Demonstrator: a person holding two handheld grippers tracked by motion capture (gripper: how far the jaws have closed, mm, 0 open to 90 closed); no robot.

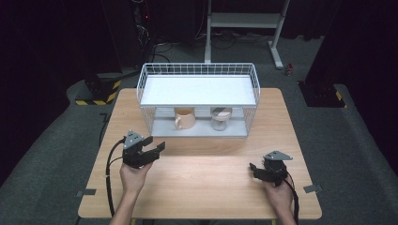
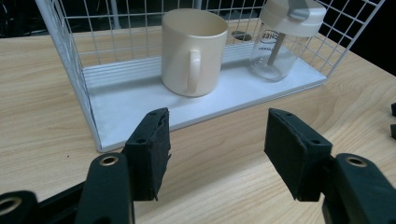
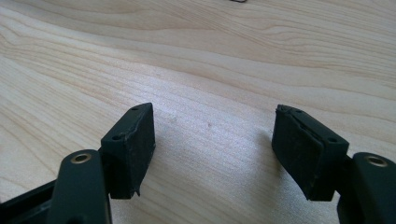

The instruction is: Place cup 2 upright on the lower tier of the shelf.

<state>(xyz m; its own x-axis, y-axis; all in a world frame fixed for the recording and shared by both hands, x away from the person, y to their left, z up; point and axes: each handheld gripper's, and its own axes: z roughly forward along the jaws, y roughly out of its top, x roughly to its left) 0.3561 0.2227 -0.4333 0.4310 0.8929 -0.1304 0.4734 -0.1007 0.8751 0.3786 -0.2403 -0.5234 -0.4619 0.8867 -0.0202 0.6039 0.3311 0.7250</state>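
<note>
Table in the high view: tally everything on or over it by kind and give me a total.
Cream mug: 1
Clear bottle with white lid: 1
White wire rack: 1
Hand-held grippers: 2, left gripper and right gripper
Total: 5

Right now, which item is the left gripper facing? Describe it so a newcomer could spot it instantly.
Find the white wire rack at the far side of the wooden table. On its lower shelf stand two things: a cream mug and a clear jar. The mug is the opaque, open-topped one with a handle facing the left gripper; its neighbour is see-through with a white lid.
</note>
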